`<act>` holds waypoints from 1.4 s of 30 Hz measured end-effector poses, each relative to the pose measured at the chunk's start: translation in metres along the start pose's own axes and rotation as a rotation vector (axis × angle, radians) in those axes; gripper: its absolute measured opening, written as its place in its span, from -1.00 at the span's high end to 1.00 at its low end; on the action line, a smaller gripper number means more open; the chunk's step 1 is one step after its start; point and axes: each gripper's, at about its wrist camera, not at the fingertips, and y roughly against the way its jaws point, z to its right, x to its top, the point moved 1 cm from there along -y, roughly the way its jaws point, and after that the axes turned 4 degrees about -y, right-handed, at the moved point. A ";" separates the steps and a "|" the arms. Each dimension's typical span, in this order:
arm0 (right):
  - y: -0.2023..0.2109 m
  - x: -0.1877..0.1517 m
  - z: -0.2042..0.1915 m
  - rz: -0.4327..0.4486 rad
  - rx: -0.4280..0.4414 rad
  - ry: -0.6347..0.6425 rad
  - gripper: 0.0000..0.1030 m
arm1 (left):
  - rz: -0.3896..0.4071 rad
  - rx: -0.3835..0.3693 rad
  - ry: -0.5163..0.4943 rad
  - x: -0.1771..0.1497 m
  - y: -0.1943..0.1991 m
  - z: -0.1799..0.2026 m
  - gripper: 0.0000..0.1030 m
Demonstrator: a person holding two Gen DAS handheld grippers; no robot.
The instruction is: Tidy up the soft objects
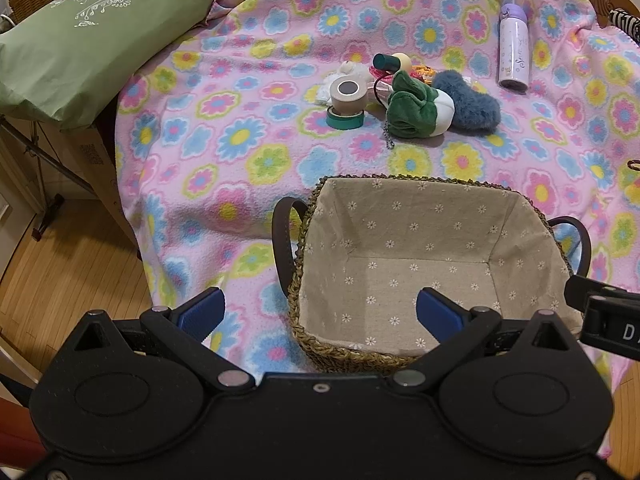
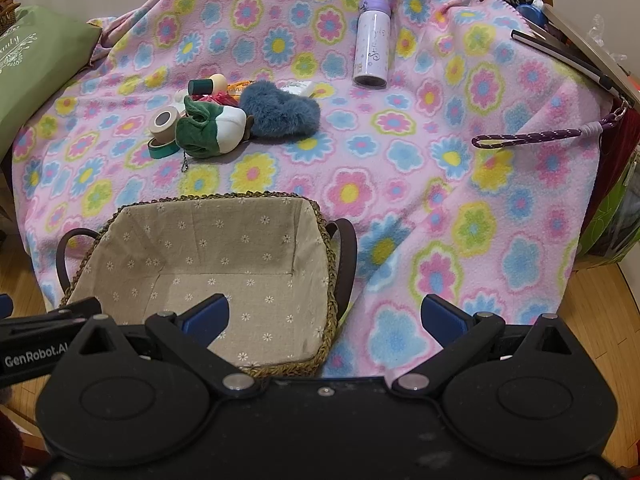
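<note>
Both grippers wait empty over the basket, the soft toys not yet touched.

The left gripper point(image 1: 318, 314) and the right gripper point(image 2: 325, 314) each hang with fingers spread wide and nothing between them, low in their frames above the lined basket point(image 1: 420, 184), which holds nothing. The soft things lie in a huddle at upper centre of the left view: a green and white plush point(image 1: 416, 110) touching a fuzzy blue plush point(image 1: 470, 102), with tape rolls point(image 1: 346, 104) pressed against the green one's left side. To my eye the risk is that crowding: a grab at the green plush could catch a tape roll or its dangling bead chain point(image 1: 389, 132), and drag hard clutter along. The purple bottle point(image 1: 514, 46) lies well apart.
</note>
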 end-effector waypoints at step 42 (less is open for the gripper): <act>0.000 -0.002 -0.002 -0.005 0.003 0.000 -0.99 | -0.011 0.003 0.000 -0.002 -0.003 0.000 -0.92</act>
